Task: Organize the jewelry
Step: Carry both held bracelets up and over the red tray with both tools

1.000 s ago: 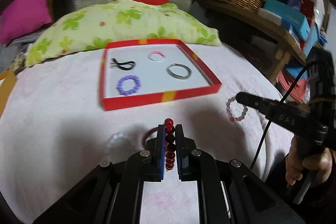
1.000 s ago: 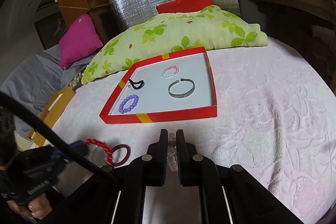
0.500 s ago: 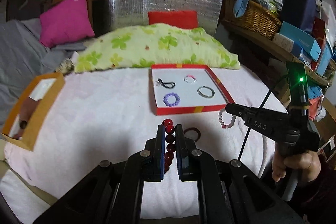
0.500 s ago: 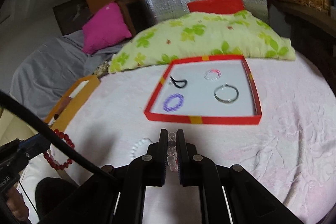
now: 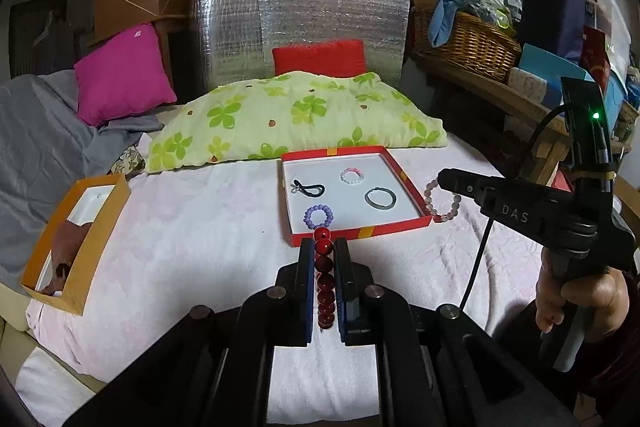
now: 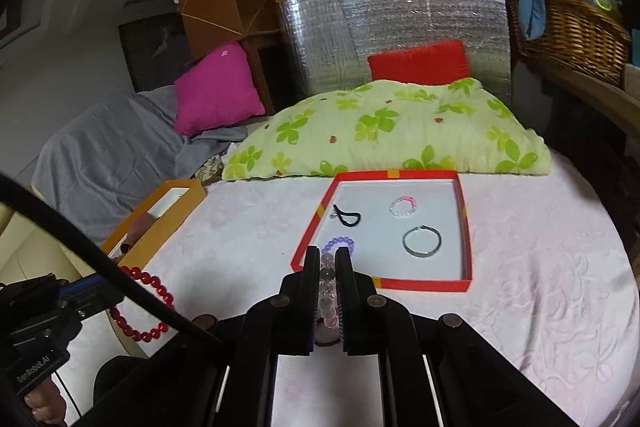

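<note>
Your left gripper (image 5: 324, 255) is clamped on the red bead bracelet (image 5: 325, 283); your right gripper (image 6: 328, 259) pinches the pale pink bead bracelet (image 6: 327, 291). Both are held up off the bedspread (image 5: 192, 227), near the red tray (image 5: 404, 223). Step in hand, likely: carry to the tray. Next: lower each over bare white floor, clear of the purple bracelet (image 5: 319, 215), then release. Both grippers are raised and roughly level, pointing at the tray.
</note>
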